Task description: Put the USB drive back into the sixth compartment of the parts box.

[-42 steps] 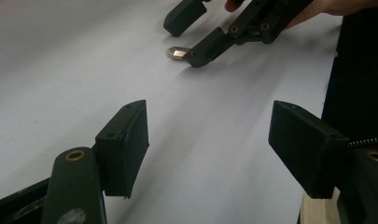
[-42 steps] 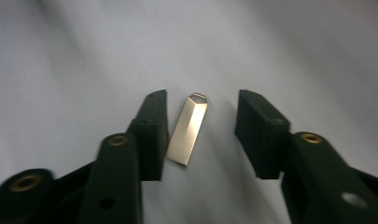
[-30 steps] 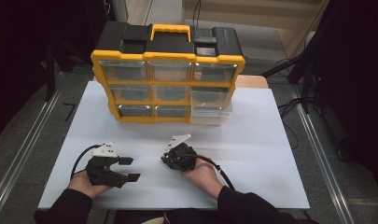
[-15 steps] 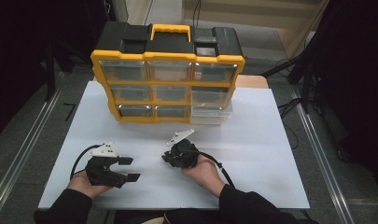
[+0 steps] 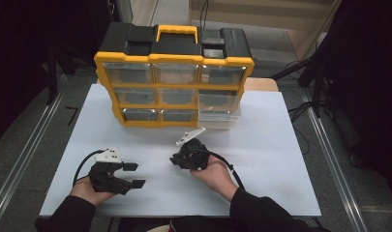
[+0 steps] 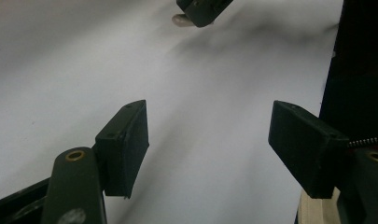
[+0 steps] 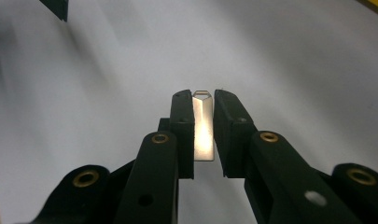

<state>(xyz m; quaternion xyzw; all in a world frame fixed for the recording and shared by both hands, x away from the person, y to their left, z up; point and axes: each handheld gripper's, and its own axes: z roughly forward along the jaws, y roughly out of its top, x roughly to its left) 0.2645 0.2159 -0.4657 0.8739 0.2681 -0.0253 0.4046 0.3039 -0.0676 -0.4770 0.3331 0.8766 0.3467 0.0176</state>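
**Carrying a small metal piece toward the drawer cabinet**

High view: the right tool (image 5: pixel 178 159) sits in the hand near the middle of the white desk (image 5: pixel 280 159), just in front of the yellow and black drawer cabinet (image 5: pixel 174 77), whose bottom-right drawer (image 5: pixel 220 118) looks pulled out a little. The left tool (image 5: pixel 133 175) rests low at the left, well apart from the cabinet. Judging from this, the piece is probably bound for a drawer, so the right hand should lift clear of the desk before turning toward that drawer.

Left gripper view: its jaws stand wide with nothing between them, above bare desk. It could steady the cabinet if a drawer needs opening further.

Right gripper view: the jaws are pinched narrow on a thin metal piece (image 7: pixel 203 128), shiny and flat, its pointed end just past the tips. The hold looks slim, so keep the squeeze steady and avoid tilting, lest it slip.
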